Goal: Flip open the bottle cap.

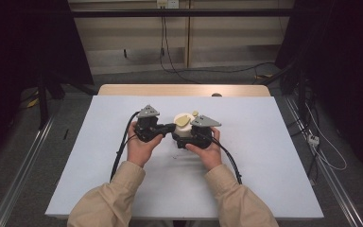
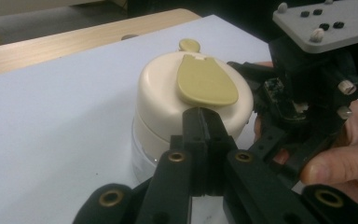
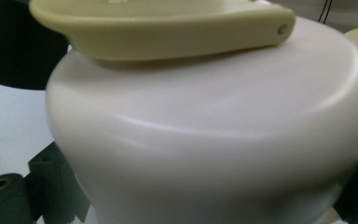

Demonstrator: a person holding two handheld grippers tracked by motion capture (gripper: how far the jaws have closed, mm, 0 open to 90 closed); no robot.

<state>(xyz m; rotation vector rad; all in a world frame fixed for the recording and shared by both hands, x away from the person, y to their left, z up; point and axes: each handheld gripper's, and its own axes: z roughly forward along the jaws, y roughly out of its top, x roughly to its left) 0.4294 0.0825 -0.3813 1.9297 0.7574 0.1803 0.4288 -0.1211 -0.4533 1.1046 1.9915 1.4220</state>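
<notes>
Cream container [image 1: 185,126], domed lid over a translucent lower body, standing upright near the middle of the white table cover [image 1: 264,156]. Olive-yellow flip tab [image 2: 206,81] lying flat across the lid top, long axis running from the lid's near edge toward a small round button [image 2: 189,45] at the far edge, as seen in the left gripper view.

Right gripper [image 1: 196,137] set around the container: in the right gripper view the lid wall crowds the lens, with a black jaw at lower left and another at lower right, one on either side of the body. Read as clamped on the container, steadying it, though actual pad contact hidden by the lid's bulge.

Left gripper [image 2: 204,116] fully closed, jaws pressed together with nothing between them. Paired tips resting at or just short of the lid's side, directly below the broad rounded end of the tab; contact not certain. Container thus straight ahead of the left tips, along the gripper's own line, tab end just above them.

Judgement: left gripper the nearer and only free tool for the tab; coming move likely an upward nudge under the tab's broad end, hinge seemingly at the far narrow end. Risk: closed tips sliding off the curved lid instead of catching the tab lip.

Both hands [image 1: 142,149] low, close together, forearms entering from the near table edge.
</notes>
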